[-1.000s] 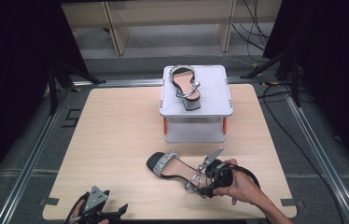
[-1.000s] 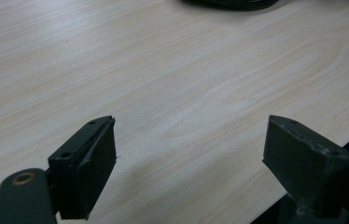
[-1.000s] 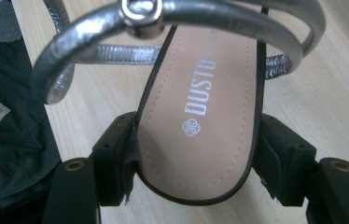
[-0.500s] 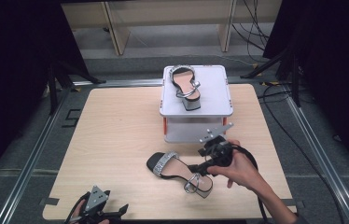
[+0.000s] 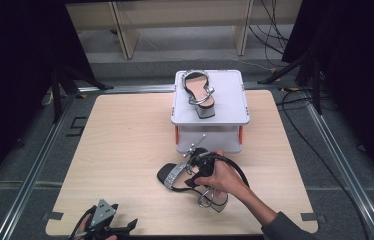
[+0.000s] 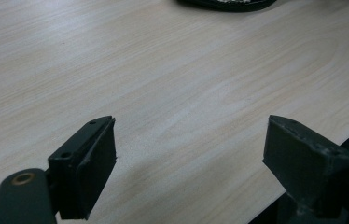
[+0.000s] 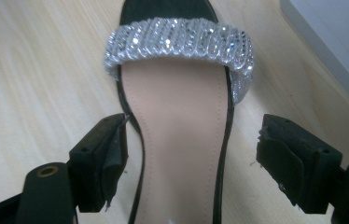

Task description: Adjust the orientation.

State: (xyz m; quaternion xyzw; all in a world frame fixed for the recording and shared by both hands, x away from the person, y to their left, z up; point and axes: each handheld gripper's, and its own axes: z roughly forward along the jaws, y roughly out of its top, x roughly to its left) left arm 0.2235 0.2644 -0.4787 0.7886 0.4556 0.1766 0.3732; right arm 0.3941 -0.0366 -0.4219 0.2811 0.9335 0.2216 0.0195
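A black sandal [image 5: 177, 179] with a glittery silver toe strap [image 7: 177, 42] lies on the wooden table [image 5: 125, 150], its heel [image 5: 216, 201] toward the front edge. My right gripper [image 5: 192, 175] hovers just over it, in a hand. Its jaws have just been opening. In the right gripper view they [image 7: 193, 163] stand open on either side of the tan insole [image 7: 177, 140], not pressing it. A matching sandal [image 5: 200, 92] sits on top of a grey stand [image 5: 235, 107]. My left gripper [image 5: 107, 225] rests at the front left, open [image 6: 189, 158] over bare wood.
The grey stand has a lower shelf and orange posts, and sits close behind the right hand. Metal rails [image 5: 35, 170] frame the table. Cables [image 5: 300, 105] trail on the floor at the right. The table's front edge [image 6: 303, 140] is near my left gripper.
The right hand has moved left from the sandal's heel side to above its middle, and the jaws have widened. The left gripper has stayed put.
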